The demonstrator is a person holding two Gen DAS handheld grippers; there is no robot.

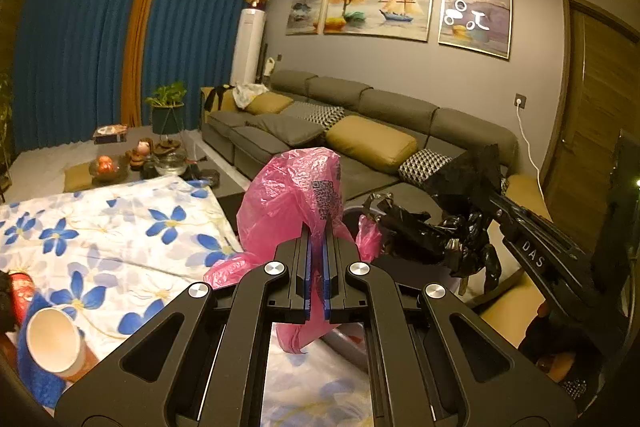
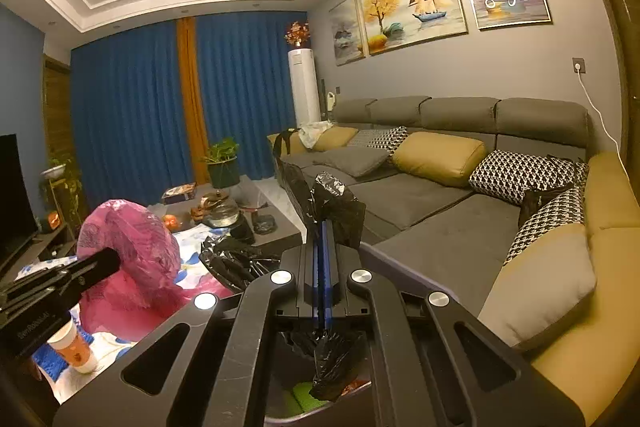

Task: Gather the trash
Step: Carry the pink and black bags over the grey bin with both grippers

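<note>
My left gripper [image 1: 319, 227] is shut on a crumpled pink plastic bag [image 1: 288, 195] and holds it above the table's edge, beside the bin. The pink bag also shows in the right wrist view [image 2: 132, 251], with the left gripper [image 2: 114, 259] at the left. My right gripper [image 2: 321, 227] is shut on the rim of a black trash bag [image 2: 336, 203]. The black bag [image 1: 440, 227] and the right gripper [image 1: 496, 205] show at the right of the left wrist view. The bag lines a bin [image 2: 348, 387] below, with some trash inside.
A table with a blue-flowered cloth [image 1: 120, 227] carries a paper cup [image 1: 52, 343] on a blue cloth. A coffee table [image 1: 140, 163] with fruit and dishes lies beyond. A grey sofa [image 2: 440, 211] with cushions fills the right. A TV [image 2: 12, 195] stands at left.
</note>
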